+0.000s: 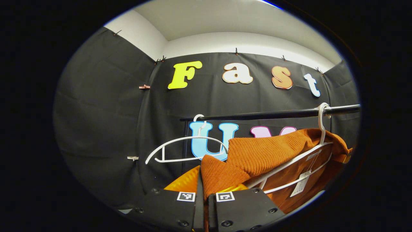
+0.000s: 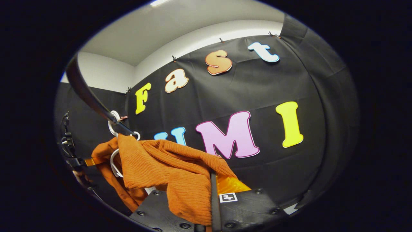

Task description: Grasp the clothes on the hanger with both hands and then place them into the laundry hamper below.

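Observation:
An orange ribbed sweater [image 1: 267, 151] hangs on a white hanger [image 1: 299, 161], hooked over a black rail [image 1: 273, 114]. My left gripper [image 1: 203, 193] is shut on a fold of the sweater's near edge, and the cloth rises from between its fingers. In the right gripper view the sweater [image 2: 167, 164] drapes from the rail [image 2: 90, 93] down to my right gripper [image 2: 213, 196], which is shut on another fold. The left gripper [image 2: 72, 159] and the hand holding it show beyond the sweater at the far left.
An empty white hanger [image 1: 180, 148] hangs on the rail left of the sweater. A paper tag [image 1: 301, 183] dangles from the garment's inside. The booth's black cloth wall stands close behind the rail.

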A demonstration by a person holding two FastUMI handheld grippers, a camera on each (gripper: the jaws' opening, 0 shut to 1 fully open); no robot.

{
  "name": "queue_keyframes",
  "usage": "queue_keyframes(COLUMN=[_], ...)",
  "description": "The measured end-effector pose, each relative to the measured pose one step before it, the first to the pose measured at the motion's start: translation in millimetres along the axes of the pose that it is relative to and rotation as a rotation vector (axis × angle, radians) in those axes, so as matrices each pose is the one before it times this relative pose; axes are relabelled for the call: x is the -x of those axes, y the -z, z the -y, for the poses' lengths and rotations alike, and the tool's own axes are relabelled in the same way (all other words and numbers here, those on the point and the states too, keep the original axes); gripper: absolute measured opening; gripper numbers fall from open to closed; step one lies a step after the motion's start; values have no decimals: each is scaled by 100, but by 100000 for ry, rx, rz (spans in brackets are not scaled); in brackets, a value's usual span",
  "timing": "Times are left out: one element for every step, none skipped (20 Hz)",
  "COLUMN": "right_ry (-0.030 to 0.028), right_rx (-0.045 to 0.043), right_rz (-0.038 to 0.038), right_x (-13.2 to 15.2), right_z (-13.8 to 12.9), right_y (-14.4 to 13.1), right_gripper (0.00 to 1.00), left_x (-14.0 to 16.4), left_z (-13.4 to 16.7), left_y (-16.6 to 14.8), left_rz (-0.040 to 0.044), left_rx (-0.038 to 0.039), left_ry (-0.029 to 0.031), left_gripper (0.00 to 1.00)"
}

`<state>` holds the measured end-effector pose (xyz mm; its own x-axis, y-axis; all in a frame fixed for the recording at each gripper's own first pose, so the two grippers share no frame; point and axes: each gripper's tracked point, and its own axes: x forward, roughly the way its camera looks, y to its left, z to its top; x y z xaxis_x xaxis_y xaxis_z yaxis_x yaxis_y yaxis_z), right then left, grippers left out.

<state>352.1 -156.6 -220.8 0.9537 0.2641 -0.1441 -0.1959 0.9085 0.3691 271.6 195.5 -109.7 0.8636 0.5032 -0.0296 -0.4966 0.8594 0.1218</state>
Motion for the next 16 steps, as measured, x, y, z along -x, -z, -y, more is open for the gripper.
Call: queue_keyframes(right_ry=[-1967, -2759, -2698, -781, -203, 124, -243, -877, -1438, -55, 1012, 1829, 1460, 1577, 1921, 2578], right_rx=[-2199, -2576, -1871, 274, 2074, 1811, -368, -3318, -4057, -1081, 1941, 2276, 2199, 1856, 1300, 116], right_rz=[-1013, -290, -121, 266, -465, -860, 256, 3724, 5022, 5550, 3507, 224, -655, -555, -1021, -2549], right_x=[172, 215, 264, 136, -57, 79, 181, 209, 372, -175, -432, -502, -375, -423, -779, -576], right_z=[133, -259, -572, -58, 180, 87, -178, -230, -455, 24, 630, 812, 614, 775, 993, 1246], right_y=[-222, -282, -378, -366, 45, 72, -403, -1252, -1833, -1853, -909, 67, 514, 344, 512, 1118], right_gripper=[15, 16, 16, 15, 16, 16, 16, 16, 16, 15, 16, 16, 16, 16, 16, 16], left_x=[-485, -445, -559, -667, -579, -479, -386, -383, -556, -439, -286, -56, -78, -7, -111, -5], left_z=[212, -65, -150, 6, 140, 92, 21, -252, 19, 516, 716, 382, 120, 197, 300, 557], left_y=[-124, -80, -169, -155, -180, -197, -246, -134, -243, -198, -311, -228, -134, 333, 663, 1268], left_rz=[-118, 68, 106, 49, 68, 30, 341, 229, -33, -317, 42, 460, 495, 97, -949, -2236], left_rx=[-449, -1252, -1579, -1021, -147, 78, -63, -555, -476, 338, 770, -103, -1656, -1759, 469, 2676], left_ry=[937, -60, -408, 82, 459, 377, 207, -648, 784, 2223, 2294, 938, -35, 337, 1091, 1772], left_gripper=[10, 8, 8, 8, 8, 8, 10, 9, 7, 10, 10, 10, 10, 10, 9, 9])
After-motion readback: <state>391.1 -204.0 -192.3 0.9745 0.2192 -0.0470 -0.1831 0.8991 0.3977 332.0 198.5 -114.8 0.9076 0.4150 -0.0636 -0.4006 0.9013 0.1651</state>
